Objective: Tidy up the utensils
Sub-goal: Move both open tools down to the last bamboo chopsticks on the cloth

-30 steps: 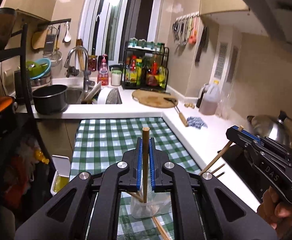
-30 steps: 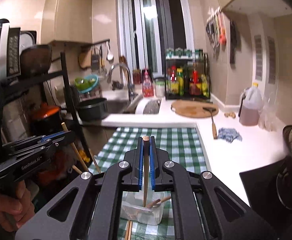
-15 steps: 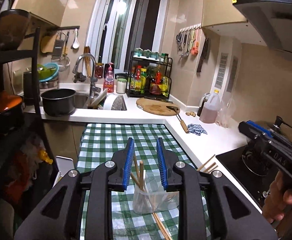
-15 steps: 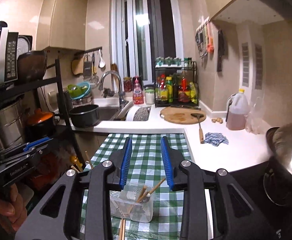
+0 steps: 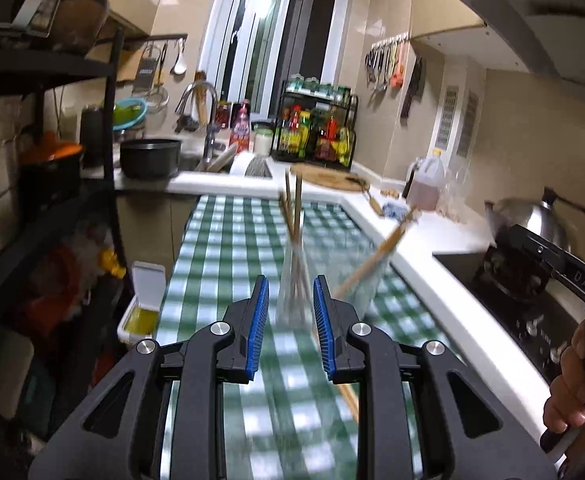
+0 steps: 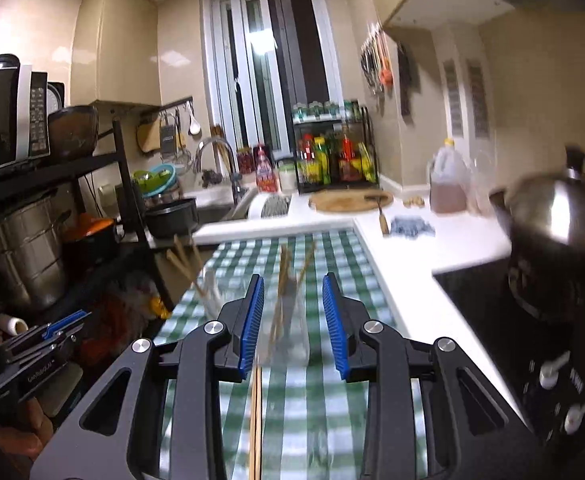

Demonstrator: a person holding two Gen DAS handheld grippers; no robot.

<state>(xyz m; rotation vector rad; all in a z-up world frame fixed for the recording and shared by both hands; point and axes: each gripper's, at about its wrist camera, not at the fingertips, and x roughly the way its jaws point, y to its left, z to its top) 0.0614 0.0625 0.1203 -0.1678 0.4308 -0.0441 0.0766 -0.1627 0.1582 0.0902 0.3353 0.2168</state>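
A clear plastic holder point(image 5: 292, 292) stands on the green checked tablecloth point(image 5: 228, 256) with several wooden chopsticks point(image 5: 294, 216) upright in it; one chopstick point(image 5: 376, 256) leans out to the right. My left gripper point(image 5: 290, 320) is open and empty just in front of the holder. In the right wrist view the holder point(image 6: 288, 332) with chopsticks point(image 6: 282, 284) sits between the fingers of my open, empty right gripper point(image 6: 294, 324). Loose chopsticks point(image 6: 256, 420) lie on the cloth below it. The views are motion-blurred.
A white counter point(image 5: 424, 232) runs along the right with a stove point(image 5: 512, 292), a steel pot point(image 5: 532, 216), an oil jug point(image 5: 426, 184) and a cutting board point(image 5: 324, 176). A sink point(image 5: 196, 160) and black pot point(image 5: 150, 158) stand behind. A black shelf rack point(image 5: 52, 160) is at the left.
Both grippers let go of their chopsticks, which now stand in the holder, and opened. Both have since lowered and drawn back toward the cloth.
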